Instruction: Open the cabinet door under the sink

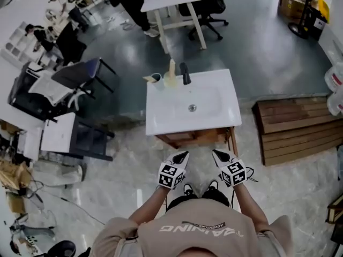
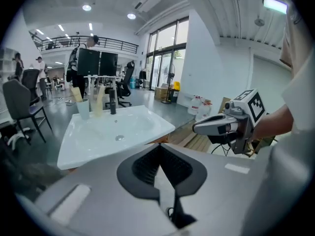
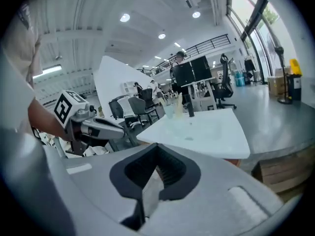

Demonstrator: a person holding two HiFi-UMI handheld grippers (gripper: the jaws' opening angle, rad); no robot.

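One small pale cup [image 1: 156, 78] sits at the back left corner of the sink [image 1: 214, 114], with a tan stick-like thing poking out of it, hard to say what. Just right of it there's a yellowish bottle [image 1: 170, 74], then a black faucet [image 1: 185, 74]. The basin is smooth glossy white, rectangular, with a metal drain [image 1: 192, 107] in the middle.

The sink is the top surface of a brown wooden cabinet [image 1: 195, 137]. Its front faces the person, and only the top edge shows from above.

Room-wise, dark office chairs [image 1: 80, 74] stand off to the left on a shiny grey floor [image 1: 257, 47], and a slatted wooden pallet [image 1: 297, 127] lies on the right.

The left hand-held gripper [image 1: 181, 156] and the right hand-held gripper [image 1: 218, 155] hang just in front of the cabinet. Both have their jaws pinched together on nothing.
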